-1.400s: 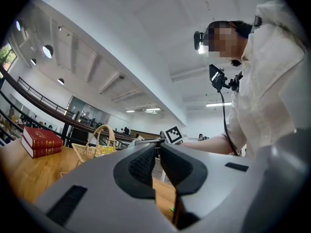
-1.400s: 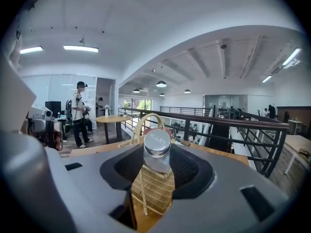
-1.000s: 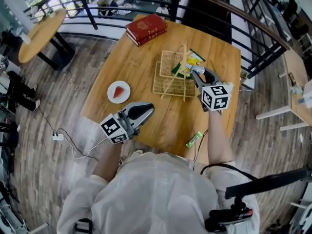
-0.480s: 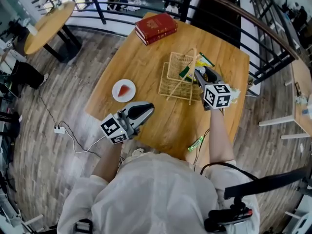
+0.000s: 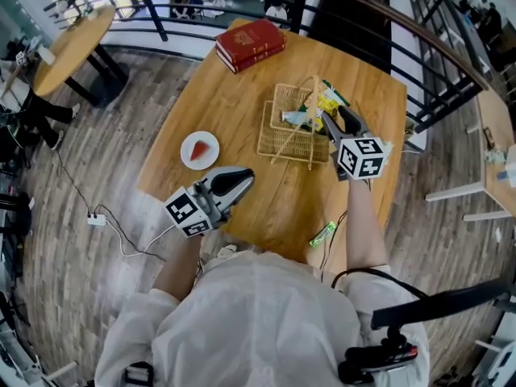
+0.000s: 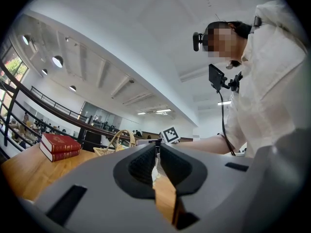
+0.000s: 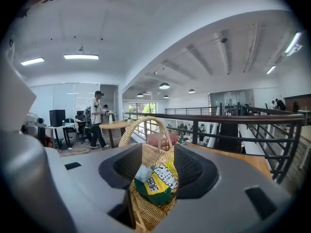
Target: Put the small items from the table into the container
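The right hand-held gripper (image 5: 334,121) hangs over the hoop-handled woven wicker basket (image 5: 278,139) on the wooden bench (image 5: 234,79), its jaws opening, wider apart than a second ago. The green-and-yellow snack packet (image 7: 158,181) sits loose between them, over the basket's weave. The left hand-held gripper (image 5: 246,176) hovers at the bench's near edge, jaws together and empty. A small green wrapped sweet (image 5: 322,232) lies behind the right hand-held gripper, beside the forearm.

Loose white shirt (image 5: 258,321), black gear (image 5: 375,357) at waist, grey left claw (image 5: 244,177), right claw (image 5: 332,118), black-and-white marker cubes (image 5: 359,158)
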Motion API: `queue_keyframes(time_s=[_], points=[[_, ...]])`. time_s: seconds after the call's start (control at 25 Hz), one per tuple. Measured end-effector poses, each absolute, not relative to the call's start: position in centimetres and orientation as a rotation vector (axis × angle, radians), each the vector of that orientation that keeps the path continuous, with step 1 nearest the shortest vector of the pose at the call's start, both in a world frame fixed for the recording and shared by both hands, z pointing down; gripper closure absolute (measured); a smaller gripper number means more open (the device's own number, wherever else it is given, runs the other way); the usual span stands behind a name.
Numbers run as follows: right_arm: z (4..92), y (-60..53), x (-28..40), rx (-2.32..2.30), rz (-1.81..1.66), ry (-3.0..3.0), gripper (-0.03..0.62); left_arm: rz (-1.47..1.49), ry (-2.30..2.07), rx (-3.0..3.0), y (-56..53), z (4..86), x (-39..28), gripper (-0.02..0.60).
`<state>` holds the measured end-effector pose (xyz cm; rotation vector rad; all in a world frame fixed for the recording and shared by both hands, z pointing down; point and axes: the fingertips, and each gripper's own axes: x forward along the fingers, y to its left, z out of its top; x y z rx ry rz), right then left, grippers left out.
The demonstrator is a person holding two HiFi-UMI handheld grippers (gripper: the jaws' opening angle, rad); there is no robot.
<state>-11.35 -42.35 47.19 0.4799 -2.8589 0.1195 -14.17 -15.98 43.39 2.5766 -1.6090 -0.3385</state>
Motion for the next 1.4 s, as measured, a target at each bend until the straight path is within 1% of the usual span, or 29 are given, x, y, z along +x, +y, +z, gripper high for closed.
queue_keyframes(time_s=[0.92,1.4], points=[[46.6,-39.2,-5.8,0.612,0.117,-2.842,0.405,-0.364,-1.458,2.667,-16.6,43.2,-13.3,0.566],[46.4,-36.6,-1.3,0.749,0.121,-2.820,0.405,-0.377,-1.287,2.749,-17.3,43.1,-11.7,0.566]])
